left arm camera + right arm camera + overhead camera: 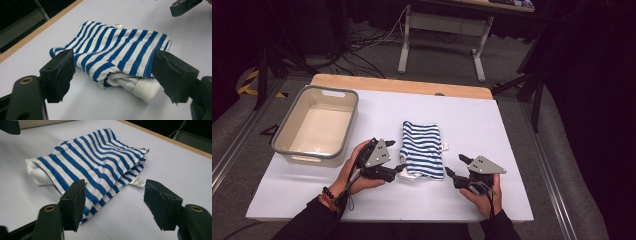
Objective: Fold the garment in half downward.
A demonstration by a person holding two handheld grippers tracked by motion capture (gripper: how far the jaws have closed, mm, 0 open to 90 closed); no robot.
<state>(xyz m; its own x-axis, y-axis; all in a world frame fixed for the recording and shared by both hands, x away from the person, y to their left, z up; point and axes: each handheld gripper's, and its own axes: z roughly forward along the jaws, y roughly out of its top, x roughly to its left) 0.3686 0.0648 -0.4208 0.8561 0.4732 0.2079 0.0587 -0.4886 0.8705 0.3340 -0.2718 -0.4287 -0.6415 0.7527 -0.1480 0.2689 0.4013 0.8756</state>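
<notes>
**striped shirt looks folded, still hasn't gone in the bin**

the blue and white striped shirt is lying folded into a neat-ish rectangle on the white table, just to the right of the grey bin and not touching it. so going by how things lie, i'd say the folding part is pretty much done. there's a white bit poking out from under the near edge of the shirt, and a little tag sticking out on its right side.

left gripper sits at the shirt's near left corner, jaws spread wide, and in the left gripper view they straddle that corner with nothing pinched. right gripper is just off the shirt's near right corner, jaws also wide, holding nothing.

the bin looks empty as far as i can see. my guess is what's left is grabbing the bundle from both sides and dropping it in the bin, hopefully without it unfolding.
</notes>
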